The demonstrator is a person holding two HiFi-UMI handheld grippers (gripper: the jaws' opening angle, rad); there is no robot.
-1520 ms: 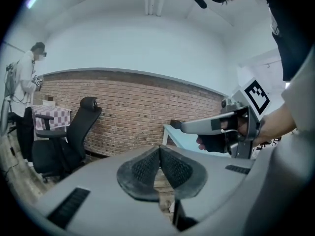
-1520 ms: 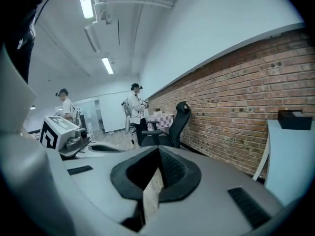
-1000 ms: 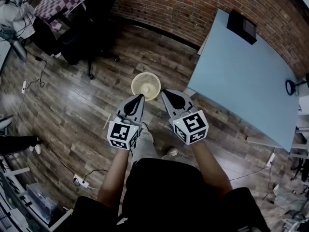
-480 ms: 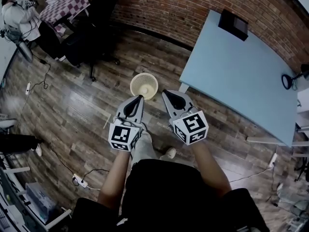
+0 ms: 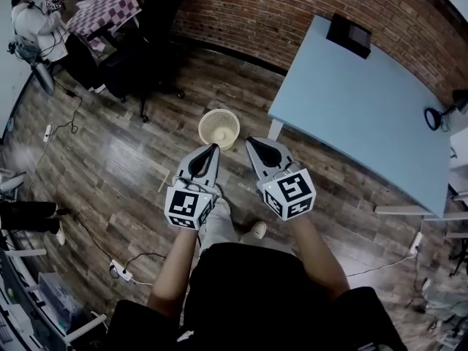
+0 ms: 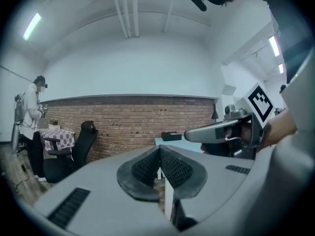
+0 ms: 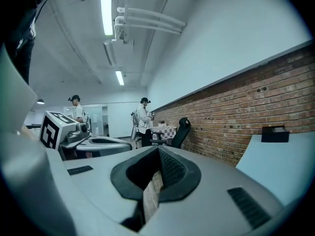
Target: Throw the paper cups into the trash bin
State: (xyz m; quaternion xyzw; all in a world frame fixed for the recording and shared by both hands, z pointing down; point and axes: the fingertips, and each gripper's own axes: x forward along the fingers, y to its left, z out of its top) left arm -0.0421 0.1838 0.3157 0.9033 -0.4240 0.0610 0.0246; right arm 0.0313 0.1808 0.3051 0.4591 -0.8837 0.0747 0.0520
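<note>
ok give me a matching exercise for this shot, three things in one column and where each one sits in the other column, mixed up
Things
1. round cream mesh trash bin
2. small black box
3. black office chair

Places
A. beside the checkered table
B. on the wooden floor, just ahead of the left gripper and right gripper
C. on the light blue table, at its end by the brick wall

Pairs: 1-B, 2-C, 3-A

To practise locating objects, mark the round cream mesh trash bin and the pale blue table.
Round cream mesh trash bin [image 5: 219, 112]: head view, far rim.
Pale blue table [image 5: 358, 101]: head view, bare middle of top.
</note>
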